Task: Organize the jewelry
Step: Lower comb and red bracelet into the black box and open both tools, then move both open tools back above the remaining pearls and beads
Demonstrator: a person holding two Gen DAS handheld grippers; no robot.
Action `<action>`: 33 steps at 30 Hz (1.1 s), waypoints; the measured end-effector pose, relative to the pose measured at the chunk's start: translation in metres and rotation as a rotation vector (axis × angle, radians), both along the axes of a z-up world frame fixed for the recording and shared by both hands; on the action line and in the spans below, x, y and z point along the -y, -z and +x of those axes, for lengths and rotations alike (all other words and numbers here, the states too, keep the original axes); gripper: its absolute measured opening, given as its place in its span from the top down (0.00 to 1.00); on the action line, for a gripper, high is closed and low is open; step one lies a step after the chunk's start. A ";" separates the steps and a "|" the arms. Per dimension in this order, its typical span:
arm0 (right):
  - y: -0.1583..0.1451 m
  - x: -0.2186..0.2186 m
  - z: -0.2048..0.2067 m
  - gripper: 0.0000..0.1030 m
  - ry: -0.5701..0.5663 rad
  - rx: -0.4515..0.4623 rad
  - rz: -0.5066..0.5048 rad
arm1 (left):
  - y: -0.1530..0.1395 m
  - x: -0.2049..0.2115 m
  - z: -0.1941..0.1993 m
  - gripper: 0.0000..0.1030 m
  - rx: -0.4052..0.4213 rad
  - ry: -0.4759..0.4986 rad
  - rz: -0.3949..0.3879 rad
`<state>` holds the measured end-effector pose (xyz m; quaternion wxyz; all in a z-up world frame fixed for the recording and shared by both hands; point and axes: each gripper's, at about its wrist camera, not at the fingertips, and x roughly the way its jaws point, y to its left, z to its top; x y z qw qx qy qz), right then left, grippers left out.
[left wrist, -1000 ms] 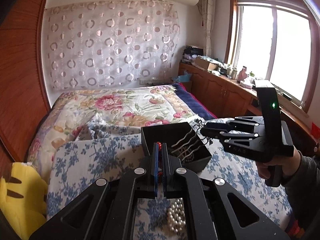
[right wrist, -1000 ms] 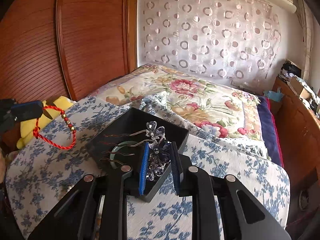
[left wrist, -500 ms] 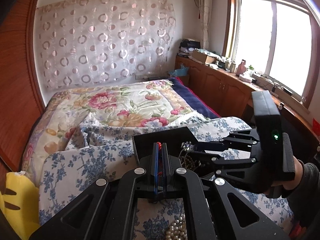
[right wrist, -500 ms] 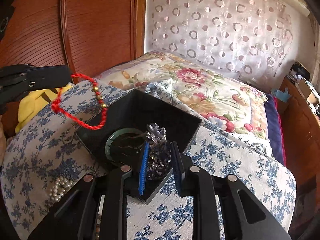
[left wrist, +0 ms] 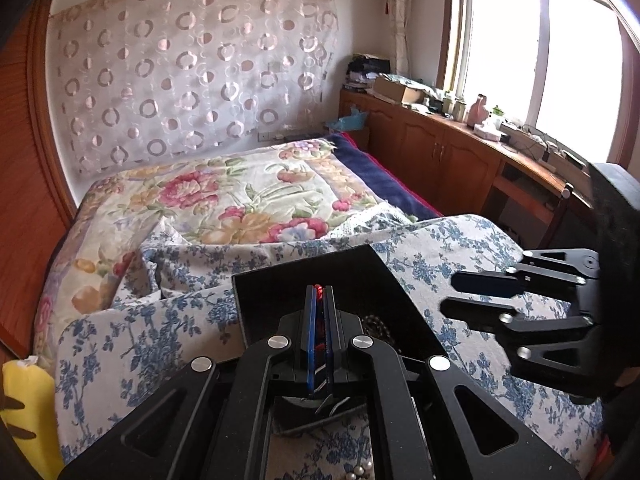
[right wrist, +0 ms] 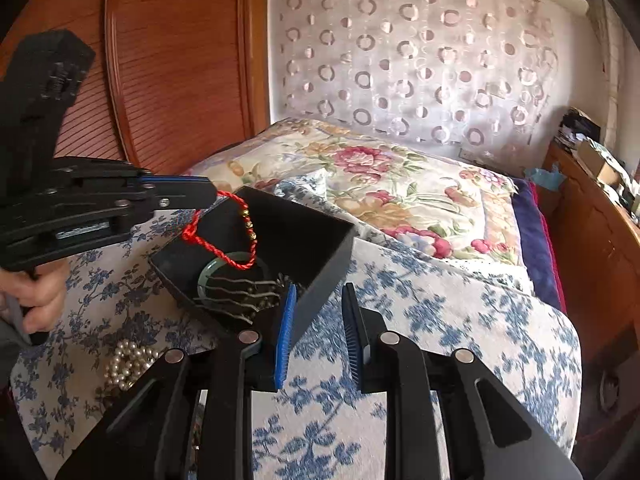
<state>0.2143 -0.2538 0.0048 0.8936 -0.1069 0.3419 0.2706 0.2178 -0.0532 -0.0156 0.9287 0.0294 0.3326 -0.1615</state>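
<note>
In the left wrist view, the left gripper is pinched tight on a red cord bracelet above the black box at 12 o'clock; the right gripper hangs at 3 o'clock.

In the right wrist view, the right gripper stands spread, empty, straddling the box's near wall. The bracelet dangles at 10 o'clock over a green bangle and hair comb inside. Pearls lie on the bedspread at 8 o'clock.

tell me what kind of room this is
A bedroom, most likely: a bed with a floral quilt, a wooden headboard beside it, and low wooden cabinets under a window.
</note>
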 end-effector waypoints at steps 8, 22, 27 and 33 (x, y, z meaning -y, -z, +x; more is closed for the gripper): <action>0.002 0.011 -0.025 0.75 0.016 0.000 0.023 | 0.001 -0.006 -0.013 0.40 0.011 -0.027 -0.007; 0.021 0.019 -0.078 0.75 0.043 -0.045 0.065 | 0.024 -0.021 -0.080 0.08 0.002 -0.063 0.021; 0.027 0.024 -0.103 0.75 0.053 -0.059 0.085 | 0.035 -0.026 -0.103 0.08 -0.024 -0.037 -0.010; 0.036 0.031 -0.135 0.74 0.066 -0.071 0.097 | 0.047 -0.025 -0.130 0.08 -0.049 -0.043 -0.003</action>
